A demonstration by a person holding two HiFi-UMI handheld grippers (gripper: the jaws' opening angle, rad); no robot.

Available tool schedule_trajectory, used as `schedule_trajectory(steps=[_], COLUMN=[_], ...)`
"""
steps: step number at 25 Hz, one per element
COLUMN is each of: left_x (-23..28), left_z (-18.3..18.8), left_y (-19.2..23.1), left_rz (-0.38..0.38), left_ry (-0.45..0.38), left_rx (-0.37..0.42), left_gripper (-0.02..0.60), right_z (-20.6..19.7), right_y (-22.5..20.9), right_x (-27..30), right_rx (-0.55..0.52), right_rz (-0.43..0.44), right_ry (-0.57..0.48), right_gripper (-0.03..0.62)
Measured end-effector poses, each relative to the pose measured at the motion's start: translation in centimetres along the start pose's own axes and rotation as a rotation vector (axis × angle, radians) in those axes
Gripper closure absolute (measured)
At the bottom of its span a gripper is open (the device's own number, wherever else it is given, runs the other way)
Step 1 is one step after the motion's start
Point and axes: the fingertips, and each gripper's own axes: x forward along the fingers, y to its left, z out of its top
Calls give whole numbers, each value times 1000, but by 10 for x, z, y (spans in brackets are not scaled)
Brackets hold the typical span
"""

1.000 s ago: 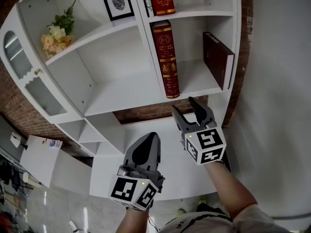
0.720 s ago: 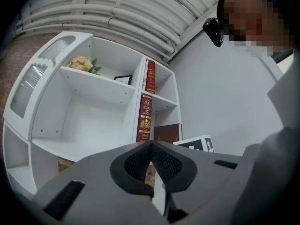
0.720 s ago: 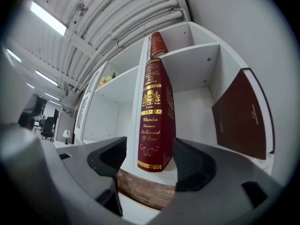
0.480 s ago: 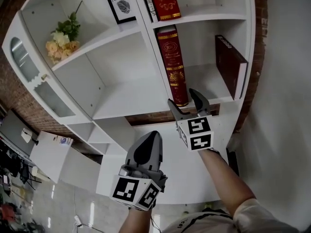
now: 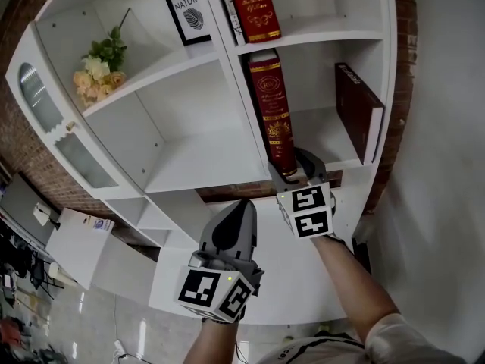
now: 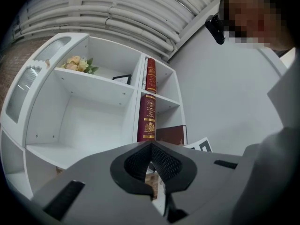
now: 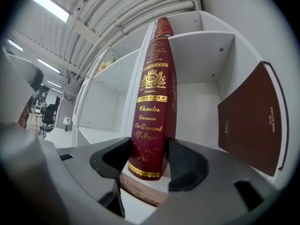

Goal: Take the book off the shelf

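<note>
Nearest the lens, hangs low beneath the shelf unit: left gripper (image 5: 244,205), jaws clenched tip to tip on nothing, well short of any book and to the left of the work. Reaches just beyond it, up to the front lip of the middle shelf (image 5: 197,154): right gripper (image 5: 298,170), plainly the nearer of the two, jaws straddling the foot of the red book (image 7: 152,109) and pressing, by the look of it, one pad against each cover. Stands upright in the right-hand compartment, tight against the white divider, long axis vertical and so square across the line of the jaws, gilt spine facing straight out at them. Lies dead ahead of the right gripper, then, with nothing between. Calls, in all likelihood, for a straight draw back along that line toward the person; grips only the bottom end, so risks the tall top tipping as it clears the lip. Leans well apart at the far side of the same compartment: brown book (image 5: 360,112), clear of the path. Farther up and back: a second red volume (image 5: 254,6), a framed print (image 5: 186,6) and pale flowers (image 5: 97,63), none of them in play.
</note>
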Motion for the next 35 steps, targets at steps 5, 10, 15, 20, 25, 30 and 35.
schedule_trajectory(steps=[5,10,15,20,25,30,35], left_x=[30,61,84,98,106,114,110], left_z=[25,45,70,88,88,84,85], left_y=[-10,-18,-27,-29,-30,-33,-33], left_rz=[-41,-97,-137,-103,-32,-23,-15], left_ry=[-36,-45,-46,-46,-29,-9,-29], left_rx=[0,-9,-11,-7,38,68,81], left_gripper=[567,405,319,284,259,259,261], right_z=[1,3,7,6,4,1,0], right_y=[1,1,7,14,21,28,32], right_x=[-17,-34,-48,-59,-68,-77,-82], right_rx=[-7,-21,-71,-101,-126,-170,-217], right_rz=[-7,-12,-25,-35,-40,-45,-38], right_ry=[-4,-17,-55,-93,-113,-142,-162], right_gripper=[339,339,339,342,342,342,342])
